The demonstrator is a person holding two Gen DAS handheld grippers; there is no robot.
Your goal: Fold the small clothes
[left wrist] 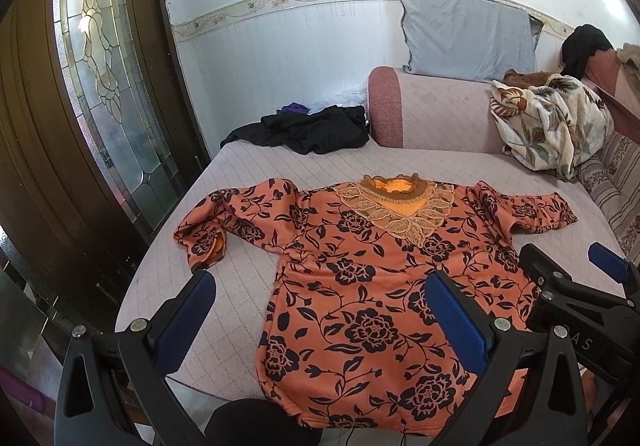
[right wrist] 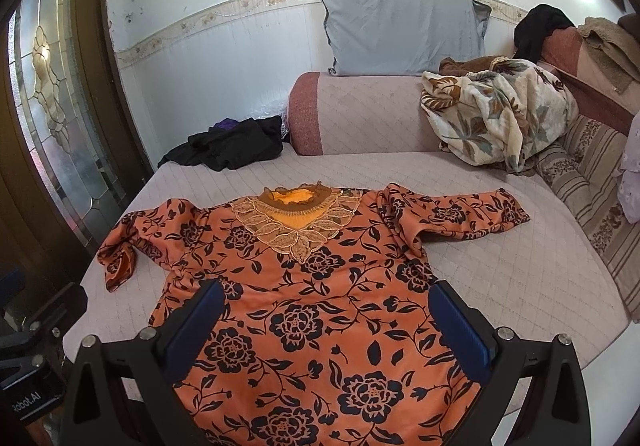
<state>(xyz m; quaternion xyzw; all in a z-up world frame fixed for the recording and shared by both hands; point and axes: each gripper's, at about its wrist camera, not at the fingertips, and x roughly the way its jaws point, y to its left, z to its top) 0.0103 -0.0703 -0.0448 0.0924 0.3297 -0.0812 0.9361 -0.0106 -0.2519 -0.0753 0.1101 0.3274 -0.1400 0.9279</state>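
Observation:
An orange blouse printed with dark flowers lies flat, front up, on the pale quilted couch seat. Its lace collar points away from me and both sleeves are spread out sideways. My left gripper hovers open above the blouse's lower left part, with nothing between its blue pads. My right gripper hovers open above the lower middle of the blouse, also holding nothing. The right gripper also shows at the right edge of the left wrist view.
A black garment heap lies at the seat's far left. A floral blanket and a grey pillow rest on the couch back. A wooden door with leaded glass stands left. Striped cushions line the right side.

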